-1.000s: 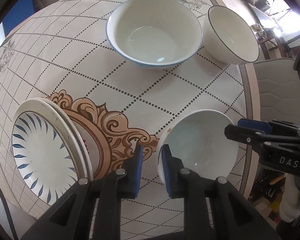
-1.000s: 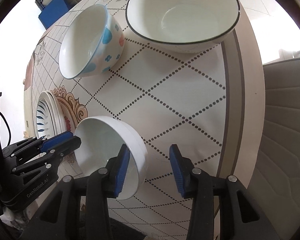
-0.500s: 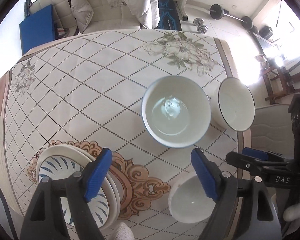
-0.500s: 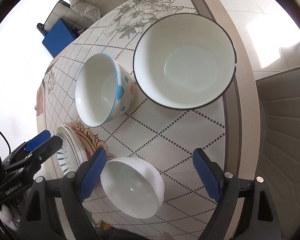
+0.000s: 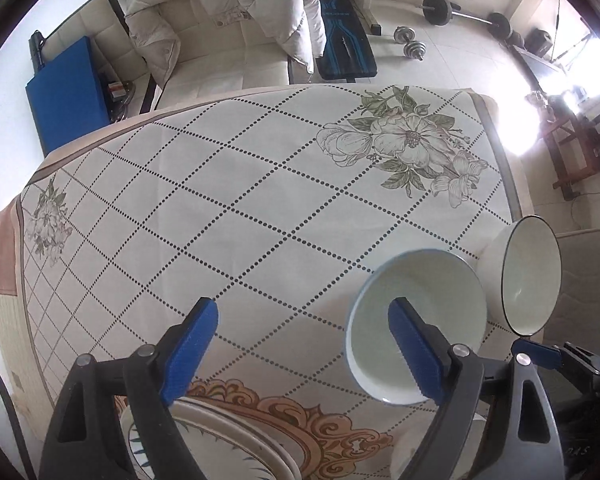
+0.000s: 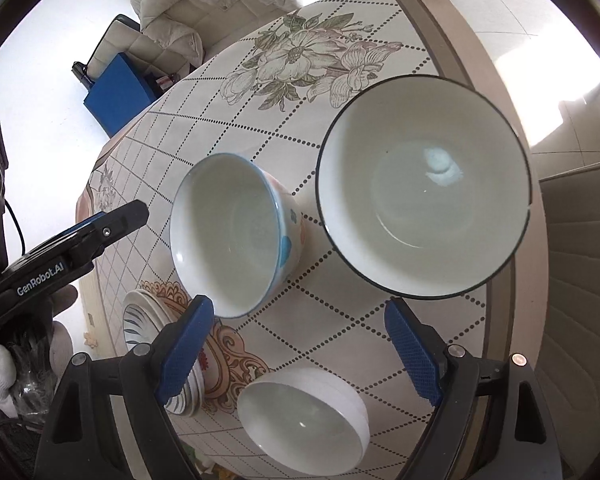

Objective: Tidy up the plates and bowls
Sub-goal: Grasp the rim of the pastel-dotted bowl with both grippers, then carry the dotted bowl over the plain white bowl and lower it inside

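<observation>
The small white bowl (image 6: 304,420) sits free below both grippers' wide, just-opened, empty jaws.

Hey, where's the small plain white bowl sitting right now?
In the right wrist view the small white bowl sits at the table's near edge, bottom centre, right of the stacked plates and nearer than the spotted bowl.

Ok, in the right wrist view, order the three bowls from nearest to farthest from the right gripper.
From the right gripper:
1. Plain white bowl, just below its open fingers.
2. Spotted bowl, ahead to the left.
3. Black-rimmed bowl, ahead to the right, at the table edge.
Two and three are close to call.
</observation>
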### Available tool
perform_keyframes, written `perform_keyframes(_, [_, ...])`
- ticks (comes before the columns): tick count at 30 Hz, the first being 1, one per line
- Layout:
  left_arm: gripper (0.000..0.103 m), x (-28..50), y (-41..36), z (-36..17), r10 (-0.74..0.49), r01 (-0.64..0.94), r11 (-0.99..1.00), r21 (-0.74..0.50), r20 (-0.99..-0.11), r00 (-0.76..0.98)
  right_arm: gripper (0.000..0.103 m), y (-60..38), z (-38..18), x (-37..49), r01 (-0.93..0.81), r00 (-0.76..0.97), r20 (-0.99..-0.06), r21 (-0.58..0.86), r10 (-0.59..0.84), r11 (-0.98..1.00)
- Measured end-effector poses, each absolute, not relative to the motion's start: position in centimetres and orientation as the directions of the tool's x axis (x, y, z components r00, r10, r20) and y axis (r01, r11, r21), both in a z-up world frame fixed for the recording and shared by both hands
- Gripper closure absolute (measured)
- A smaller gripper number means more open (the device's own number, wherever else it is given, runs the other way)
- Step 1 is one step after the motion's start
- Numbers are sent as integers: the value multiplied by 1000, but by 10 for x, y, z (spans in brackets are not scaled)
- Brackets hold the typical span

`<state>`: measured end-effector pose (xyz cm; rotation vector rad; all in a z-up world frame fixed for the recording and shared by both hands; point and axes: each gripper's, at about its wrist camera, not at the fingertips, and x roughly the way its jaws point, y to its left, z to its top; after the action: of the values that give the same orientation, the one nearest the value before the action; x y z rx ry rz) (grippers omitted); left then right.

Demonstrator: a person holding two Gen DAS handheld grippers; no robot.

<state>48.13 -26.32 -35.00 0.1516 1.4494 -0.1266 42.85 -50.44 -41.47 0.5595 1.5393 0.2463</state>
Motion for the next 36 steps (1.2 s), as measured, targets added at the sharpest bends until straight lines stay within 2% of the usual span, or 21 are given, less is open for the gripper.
perform_keyframes(5, [16,504,-267,-368,-51,215,976,-40,-998,44,14,-488,-426,439,228,42,-865,496,501,838])
perform_keyframes(7, [21,507,-270,-376,-67,227,972,-62,-998,15,16,-485,-432,442,260,37,-853,511,520,820])
perform_keyframes(8, [22,508,-273,-381,-71,233,970,-69,-998,-2,19,-485,-436,444,277,35,-849,516,528,811])
perform_keyframes(10, [33,509,-277,-390,-80,246,965,-86,-996,-36,26,-484,-443,446,317,32,-844,517,536,795])
perform_keyframes(12, [37,508,-281,-399,-84,264,960,-98,-994,-65,37,-484,-452,447,352,26,-840,515,542,781])
perform_keyframes(15, [51,505,-287,-411,-67,293,952,-92,-993,-95,46,-482,-463,447,386,16,-838,509,546,769])
perform_keyframes(18, [56,503,-289,-417,-63,306,948,-92,-992,-105,55,-477,-470,448,396,12,-841,501,542,769])
perform_keyframes(23, [71,499,-292,-417,-84,307,945,-117,-990,-117,63,-470,-477,450,400,6,-843,494,537,772])
perform_keyframes(28, [82,498,-294,-416,-94,306,944,-126,-989,-118,76,-469,-481,450,404,-2,-843,491,538,772])
perform_keyframes(29, [83,498,-297,-416,-97,304,944,-129,-988,-118,83,-470,-481,450,402,-4,-849,482,528,778])
perform_keyframes(31, [92,497,-297,-416,-106,301,943,-139,-987,-124,83,-472,-481,449,402,-3,-852,478,523,781])
perform_keyframes(36, [92,489,-301,-413,-96,305,944,-125,-989,-108,86,-471,-476,449,389,2,-864,464,503,796])
